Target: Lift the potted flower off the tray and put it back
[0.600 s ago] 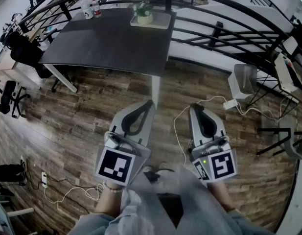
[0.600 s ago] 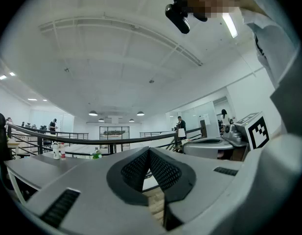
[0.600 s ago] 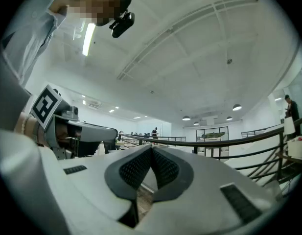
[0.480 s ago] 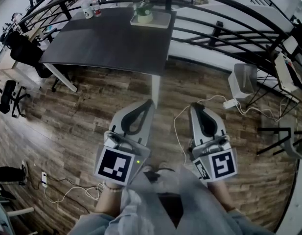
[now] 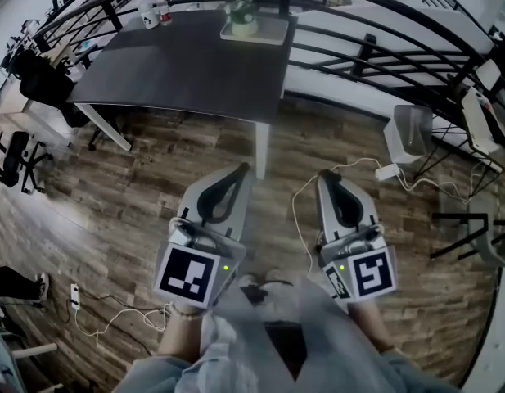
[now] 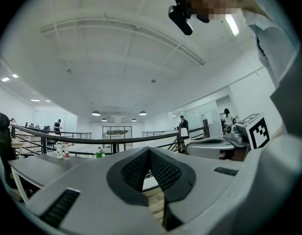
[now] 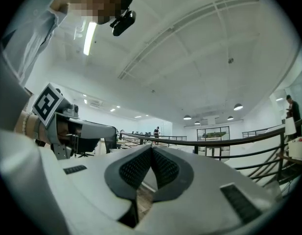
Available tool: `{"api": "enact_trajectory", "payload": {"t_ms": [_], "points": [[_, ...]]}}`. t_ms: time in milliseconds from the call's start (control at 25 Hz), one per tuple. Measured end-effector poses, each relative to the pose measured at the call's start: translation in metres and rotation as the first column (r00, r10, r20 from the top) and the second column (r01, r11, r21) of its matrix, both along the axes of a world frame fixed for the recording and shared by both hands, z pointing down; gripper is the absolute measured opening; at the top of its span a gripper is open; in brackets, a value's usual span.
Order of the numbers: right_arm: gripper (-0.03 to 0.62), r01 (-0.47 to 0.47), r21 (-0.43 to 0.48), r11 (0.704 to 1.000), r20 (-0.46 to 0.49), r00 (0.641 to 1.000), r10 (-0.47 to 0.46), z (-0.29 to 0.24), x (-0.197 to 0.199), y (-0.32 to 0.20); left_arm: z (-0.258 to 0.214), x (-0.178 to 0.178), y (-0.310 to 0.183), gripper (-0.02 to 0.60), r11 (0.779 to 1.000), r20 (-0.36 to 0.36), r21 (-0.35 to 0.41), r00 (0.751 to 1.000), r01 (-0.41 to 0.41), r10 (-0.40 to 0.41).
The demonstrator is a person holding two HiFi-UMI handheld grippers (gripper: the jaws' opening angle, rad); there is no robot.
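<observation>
The potted flower [image 5: 239,17], green in a pale pot, stands on a light tray [image 5: 268,31] at the far edge of a dark table [image 5: 187,68], well ahead of both grippers. In the left gripper view the flower [image 6: 99,153] is a small far-off shape on the table. My left gripper [image 5: 243,170] and right gripper [image 5: 325,176] are held level over the wooden floor, short of the table. Both are shut with nothing between their pads. The closed tips of each show in its own view: left gripper [image 6: 149,149], right gripper [image 7: 151,147].
Two bottles [image 5: 154,13] stand at the table's far left corner. A black railing [image 5: 358,51] curves behind the table and off to the right. A white bin [image 5: 406,133] and cables [image 5: 299,211] lie on the floor at right, and office chairs [image 5: 13,160] stand at left.
The left gripper has drifted slightly to the left and the table sits a touch higher in the head view. Both grippers stay shut and empty.
</observation>
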State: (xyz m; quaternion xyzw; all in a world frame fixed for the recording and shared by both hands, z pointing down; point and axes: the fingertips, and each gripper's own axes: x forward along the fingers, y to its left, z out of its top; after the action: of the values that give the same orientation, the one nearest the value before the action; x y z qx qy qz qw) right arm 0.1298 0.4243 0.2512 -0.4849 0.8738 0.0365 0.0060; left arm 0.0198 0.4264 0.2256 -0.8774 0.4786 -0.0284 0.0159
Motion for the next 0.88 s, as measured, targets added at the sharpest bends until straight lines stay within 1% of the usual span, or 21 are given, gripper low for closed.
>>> {"api": "enact_trajectory", "payload": {"t_ms": [240,480,880], "points": [[0.003,-0.002,0.005,1.000,0.001,1.000,0.002,0.000,0.009,0.002,0.001,0.010,0.003,-0.002,1.000,0.010,0.000,1.000,0.003,-0.003],[0.003,-0.007,0.000,1.000,0.019,1.000,0.007,0.003,0.029,0.003,0.005,0.030,0.004,-0.002,1.000,0.011,-0.006,1.000,0.003,-0.003],[0.003,0.022,0.006,1.000,0.033,0.999,-0.022,0.004,0.052,0.002,0.001,0.052,0.008,-0.002,0.999,0.019,0.016,0.999,0.038,-0.039]]}}
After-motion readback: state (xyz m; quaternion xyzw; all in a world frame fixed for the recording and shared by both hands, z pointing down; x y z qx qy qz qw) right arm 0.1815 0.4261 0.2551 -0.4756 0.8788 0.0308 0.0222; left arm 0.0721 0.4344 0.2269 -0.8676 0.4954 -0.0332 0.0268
